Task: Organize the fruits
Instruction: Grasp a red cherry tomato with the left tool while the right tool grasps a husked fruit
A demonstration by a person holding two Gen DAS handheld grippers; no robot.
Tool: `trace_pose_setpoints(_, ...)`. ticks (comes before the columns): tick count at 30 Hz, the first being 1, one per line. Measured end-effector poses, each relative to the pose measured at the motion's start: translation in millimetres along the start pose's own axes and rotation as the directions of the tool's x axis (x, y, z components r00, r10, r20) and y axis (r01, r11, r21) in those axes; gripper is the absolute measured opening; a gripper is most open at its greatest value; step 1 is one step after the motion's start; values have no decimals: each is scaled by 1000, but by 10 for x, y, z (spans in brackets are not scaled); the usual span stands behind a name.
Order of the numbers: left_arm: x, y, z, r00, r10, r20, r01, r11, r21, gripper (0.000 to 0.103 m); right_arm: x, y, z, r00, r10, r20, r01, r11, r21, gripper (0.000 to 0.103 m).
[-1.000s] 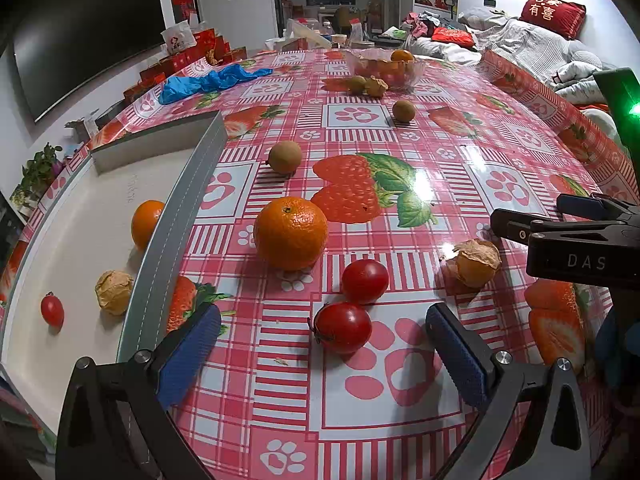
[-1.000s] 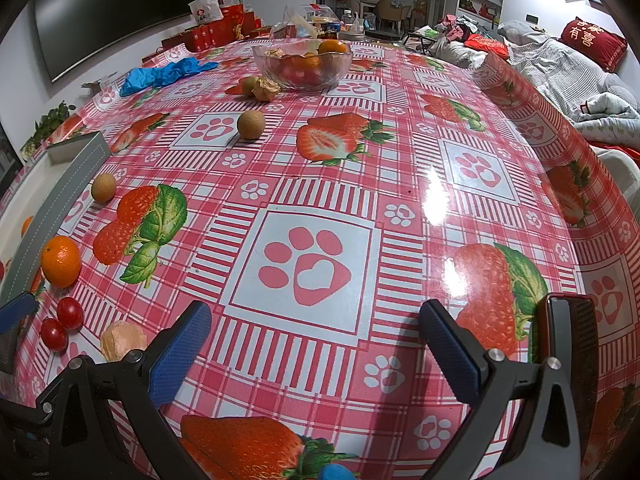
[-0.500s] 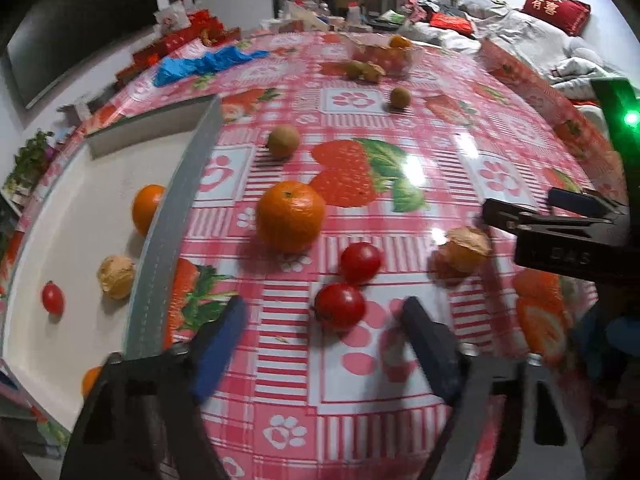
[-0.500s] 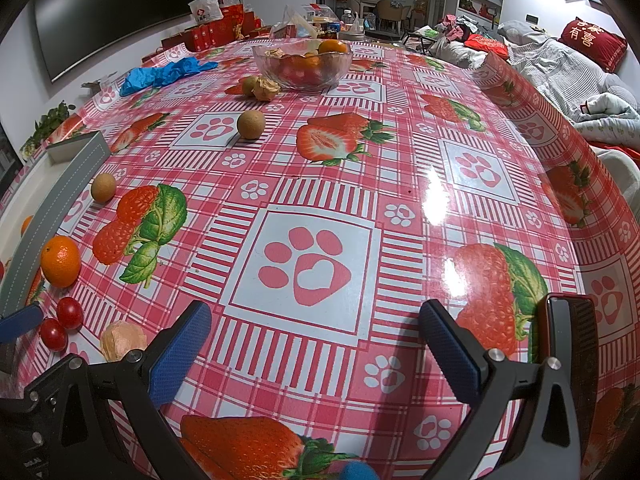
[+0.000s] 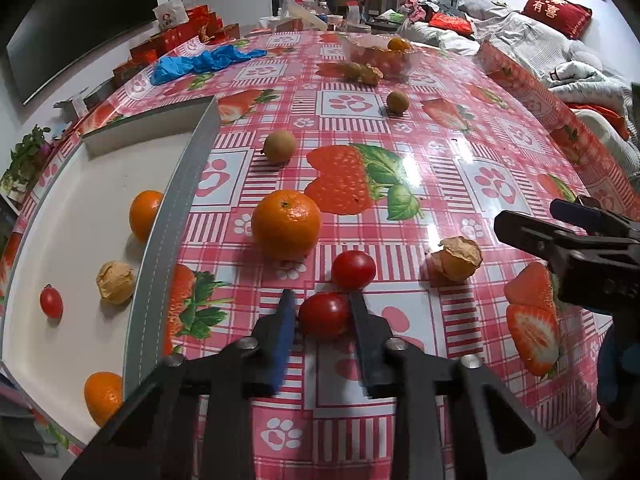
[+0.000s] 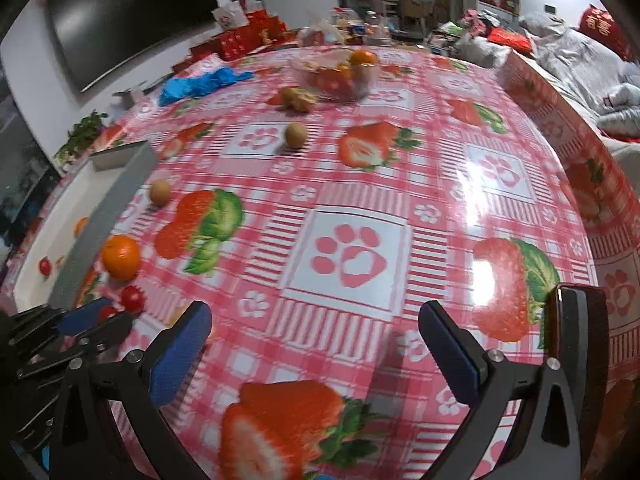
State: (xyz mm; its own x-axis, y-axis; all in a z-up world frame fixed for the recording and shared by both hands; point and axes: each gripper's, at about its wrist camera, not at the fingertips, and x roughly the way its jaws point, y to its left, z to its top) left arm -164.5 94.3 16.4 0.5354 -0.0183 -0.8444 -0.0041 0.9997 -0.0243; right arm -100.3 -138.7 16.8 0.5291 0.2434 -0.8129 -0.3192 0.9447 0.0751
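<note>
My left gripper (image 5: 322, 316) is shut on a red cherry tomato (image 5: 325, 315) that rests on the tablecloth. A second cherry tomato (image 5: 353, 270), a large orange (image 5: 286, 225) and a papery husk fruit (image 5: 458, 259) lie just beyond it. The white tray (image 5: 172, 208) at the left holds two oranges (image 5: 144, 215), a husk fruit (image 5: 115, 282) and a cherry tomato (image 5: 51, 301). My right gripper (image 6: 315, 340) is open and empty above the cloth; it also shows in the left wrist view (image 5: 560, 236). The left gripper appears in the right wrist view (image 6: 94, 322).
A glass bowl of fruit (image 5: 380, 56) stands at the far end, with small brown fruits (image 5: 280, 146) (image 5: 397, 101) and a husk fruit (image 5: 370, 74) loose on the table. Blue gloves (image 5: 200, 62) lie at the back left. The table's edge drops off at the right.
My left gripper has moved forward and closed on the nearer cherry tomato. The right gripper has shifted and lifted; its view is now blurred with motion.
</note>
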Motion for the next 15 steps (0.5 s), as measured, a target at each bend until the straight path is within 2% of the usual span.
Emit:
trace_pose_setpoints(5, -68, 69, -33, 1000, -11, 13, 11, 1000, -25, 27, 53, 266, -35, 999, 44, -30, -47, 996, -74, 102)
trace_pose_setpoints(8, -177, 127, -55, 1000, -7, 31, 8, 999, -37, 27, 115, 414, -58, 997, 56, -53, -62, 991, -116, 95)
trace_pose_setpoints(10, -249, 172, -75, 999, -2, 39, 4, 999, -45, 27, 180, 502, -71, 995, 60, -80, -70, 988, -137, 83)
trace_pose_setpoints(12, -316, 226, -87, 999, 0, 46, 3, 998, -58, 27, 192, 574, -80, 997, 24, -73, -36, 986, -166, 77)
trace_pose_setpoints(13, -343, 252, -91, 999, 0, 50, 4, 998, -63, 27, 199, 612, -82, 997, 14, -74, -27, 983, -182, 67)
trace_pose_setpoints(14, -372, 280, -90, 999, 0, 54, 3, 998, -68, 27, 199, 634, -84, 997, 4, -72, -18, 981, -193, 62)
trace_pose_setpoints(15, -399, 309, -89, 998, 2, 58, 2, 997, -74, 27, 196, 660, -87, 997, -5, -72, -10, 979, -206, 49)
